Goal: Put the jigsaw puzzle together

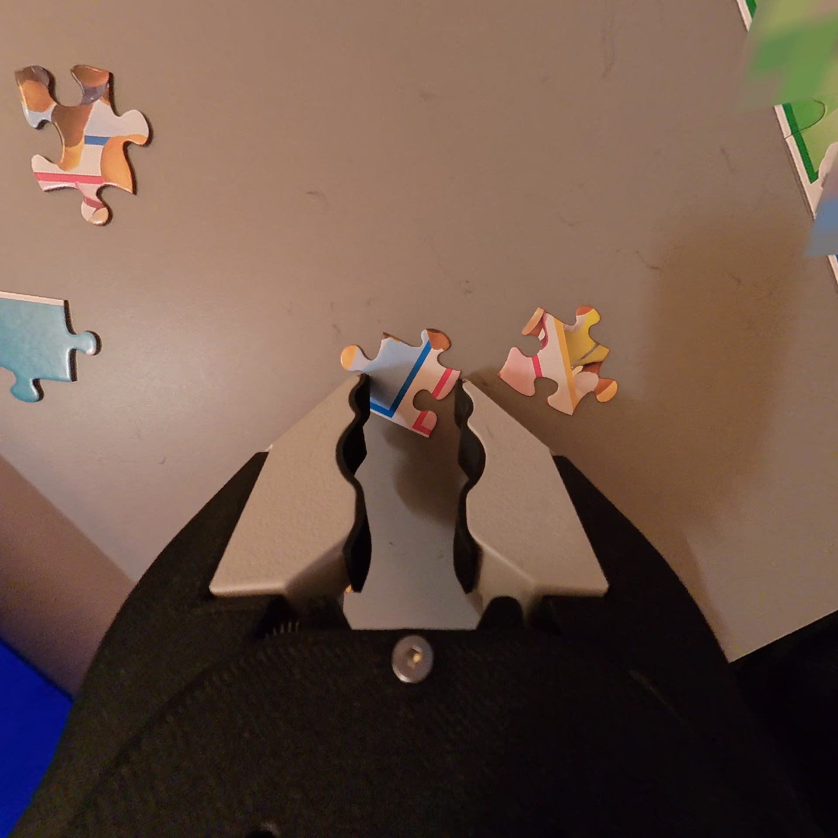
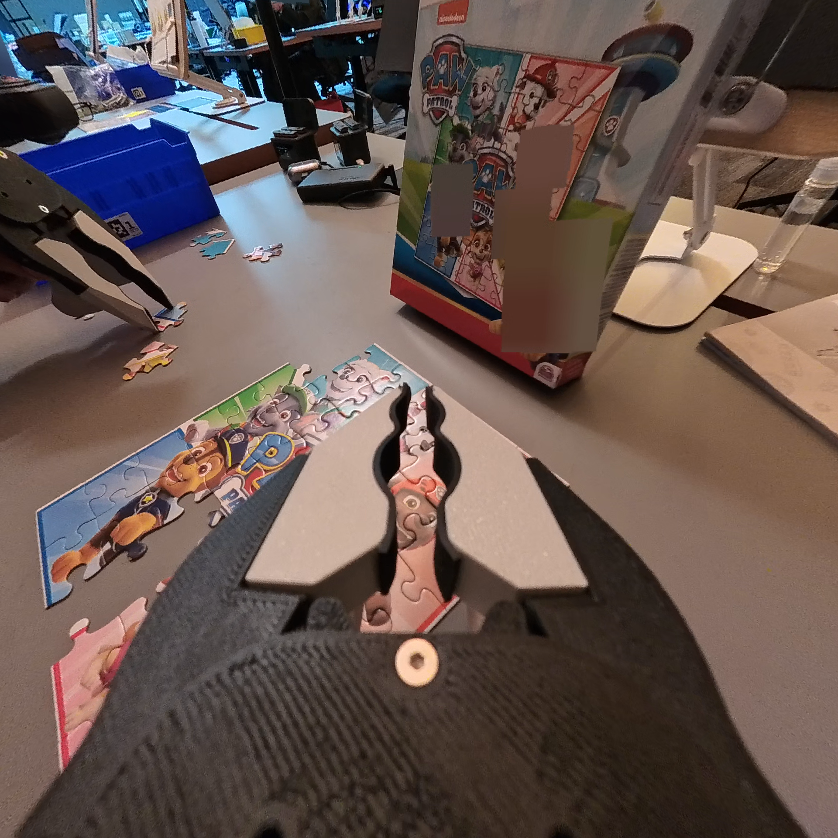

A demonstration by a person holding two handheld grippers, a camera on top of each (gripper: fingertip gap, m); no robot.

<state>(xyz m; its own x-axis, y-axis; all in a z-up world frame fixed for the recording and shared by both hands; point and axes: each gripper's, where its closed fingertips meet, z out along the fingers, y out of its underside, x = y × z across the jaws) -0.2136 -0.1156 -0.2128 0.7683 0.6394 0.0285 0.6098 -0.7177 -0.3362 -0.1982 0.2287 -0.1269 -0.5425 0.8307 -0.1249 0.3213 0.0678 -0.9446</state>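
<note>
The blue-and-white puzzle piece (image 1: 403,383) is the one at your left gripper (image 1: 410,385), pinched between the two fingertips, its left edge against the left pad (image 1: 360,399) and its pink-striped corner touching the right pad; its knobbed far end pokes out past the tips. From the right wrist view the fingertips sit right down on the grey table (image 2: 294,308) with the piece (image 2: 172,314) tilted up off the surface at one end. Risk here: the piece is thin card caught edge-on, so if you squeeze harder it could bow or pop out sideways, and any twist on lifting could let it pivot and drop. Just to the right of that piece lies a pink-and-yellow piece (image 1: 560,360), near enough to be nudged if your gripper swings that way. Farther left of it sit a teal piece (image 1: 38,347) and an orange-and-white piece (image 1: 86,140). Your right gripper (image 2: 417,392) hangs over the assembled puzzle (image 2: 149,480), its fingers nearly together with a thin slit between them and nothing in it, the puzzle box (image 2: 512,190) standing beyond.
</note>
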